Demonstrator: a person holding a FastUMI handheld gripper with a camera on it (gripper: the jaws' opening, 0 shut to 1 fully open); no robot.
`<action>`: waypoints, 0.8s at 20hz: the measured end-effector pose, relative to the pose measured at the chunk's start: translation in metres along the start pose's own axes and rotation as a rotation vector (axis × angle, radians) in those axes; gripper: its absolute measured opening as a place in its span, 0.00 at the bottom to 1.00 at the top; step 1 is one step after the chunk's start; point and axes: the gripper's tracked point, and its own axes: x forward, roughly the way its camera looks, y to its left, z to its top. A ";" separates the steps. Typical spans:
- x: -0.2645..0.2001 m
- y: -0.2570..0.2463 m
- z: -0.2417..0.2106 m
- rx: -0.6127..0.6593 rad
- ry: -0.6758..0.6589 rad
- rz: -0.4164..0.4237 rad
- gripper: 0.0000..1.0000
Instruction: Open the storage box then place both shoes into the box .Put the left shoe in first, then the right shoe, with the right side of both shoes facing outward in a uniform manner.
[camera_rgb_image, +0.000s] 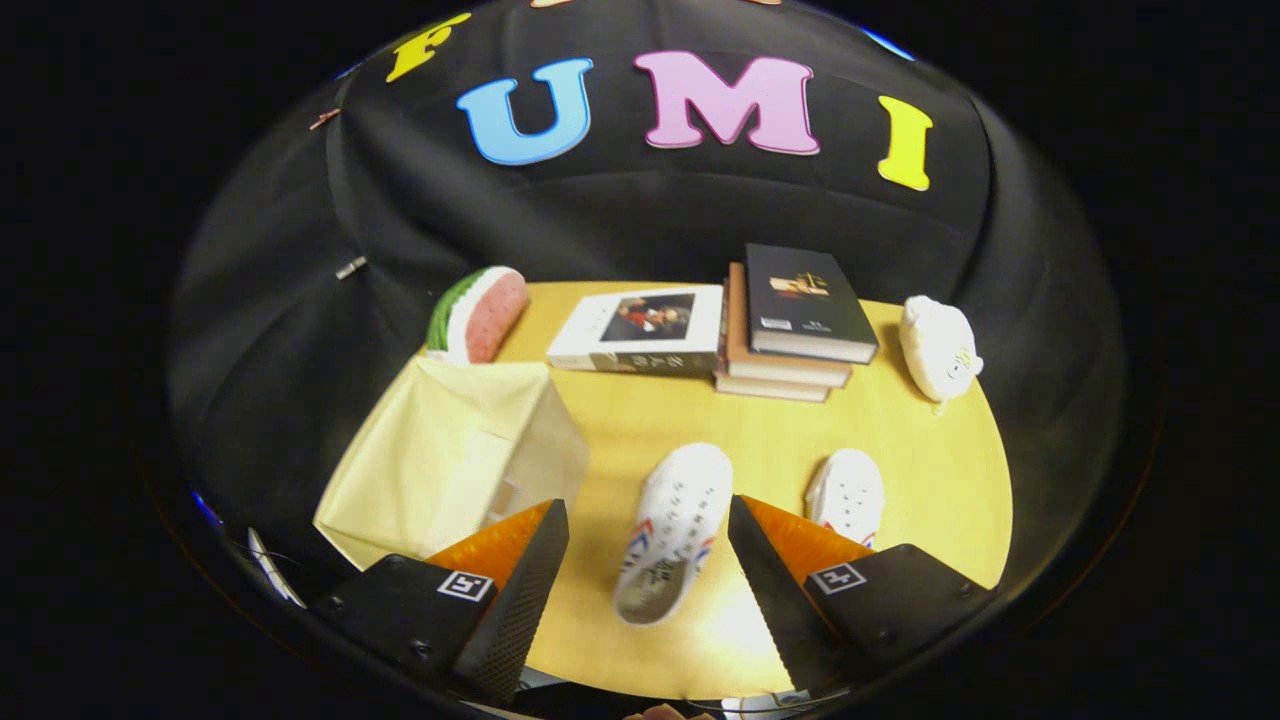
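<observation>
Gripper (648, 545) wide open over white shoe (672, 530); second shoe (846, 495) beside; box (450, 455), books (790, 330) beyond.

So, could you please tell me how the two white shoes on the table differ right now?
The white perforated shoe between the open gripper's fingers shows its full length; the other white shoe, beyond the right finger, is partly hidden by it. Both are white clogs lying on the yellow wooden table.

The desk (620, 420) carries two shoes (675, 530) at 6 o'clock, box (450, 460) at 9, books (790, 325) at 12.
</observation>
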 end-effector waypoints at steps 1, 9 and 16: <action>0.005 -0.008 -0.017 0.002 0.033 -0.013 0.98; 0.065 -0.042 -0.083 0.067 0.210 -0.055 0.99; 0.115 -0.049 -0.090 0.172 0.293 -0.017 0.98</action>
